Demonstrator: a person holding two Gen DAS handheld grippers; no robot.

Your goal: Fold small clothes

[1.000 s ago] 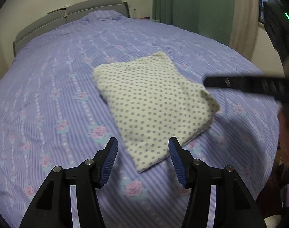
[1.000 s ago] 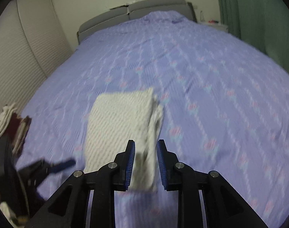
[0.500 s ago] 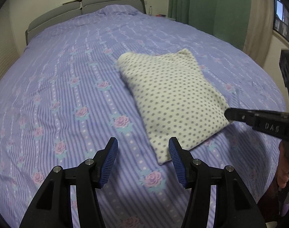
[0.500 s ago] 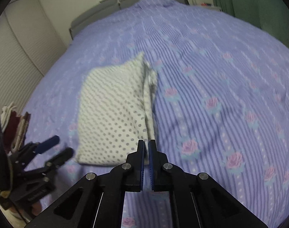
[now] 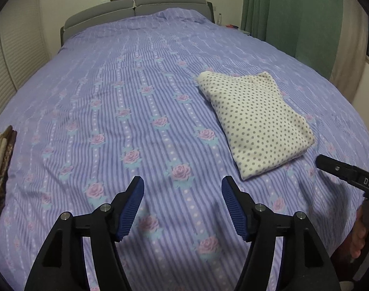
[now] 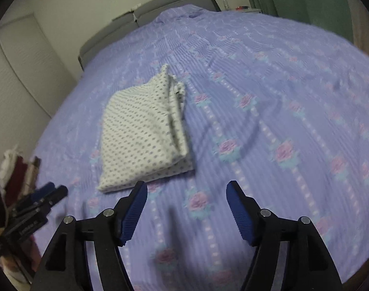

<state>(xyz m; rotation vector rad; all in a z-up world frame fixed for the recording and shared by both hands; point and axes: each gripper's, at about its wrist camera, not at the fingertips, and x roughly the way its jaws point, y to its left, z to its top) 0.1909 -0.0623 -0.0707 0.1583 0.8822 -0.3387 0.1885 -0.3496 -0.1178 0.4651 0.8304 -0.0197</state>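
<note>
Lying folded: the polka-dot garment (image 5: 254,121) rests as a flat, layered rectangle on the bedspread (image 5: 111,97), ahead and to the right of the left tongs (image 5: 182,205), ahead and to the left of the right tongs (image 6: 186,208); neither touches it.
Left tongs: released, jaws spread wide over bare striped cover, gripping nothing.
Right tongs: released too, jaws wide apart, nothing between them; the view is a little blurred.
Why so placed: the stacked edges face the right tongs, which suggests the last fold was laid over from that side, so both tools can stand off and leave it be; my guess is this piece is done.
Pile of clothes (image 5: 0,165): sits at the bed's edge far left of the left tongs, likely the next stock.
Changed since half a second ago: the right tongs were pinched shut at the garment's near edge and now gape open, drawn back; the left tongs have swung leftward, the garment sliding further to their right.
</note>
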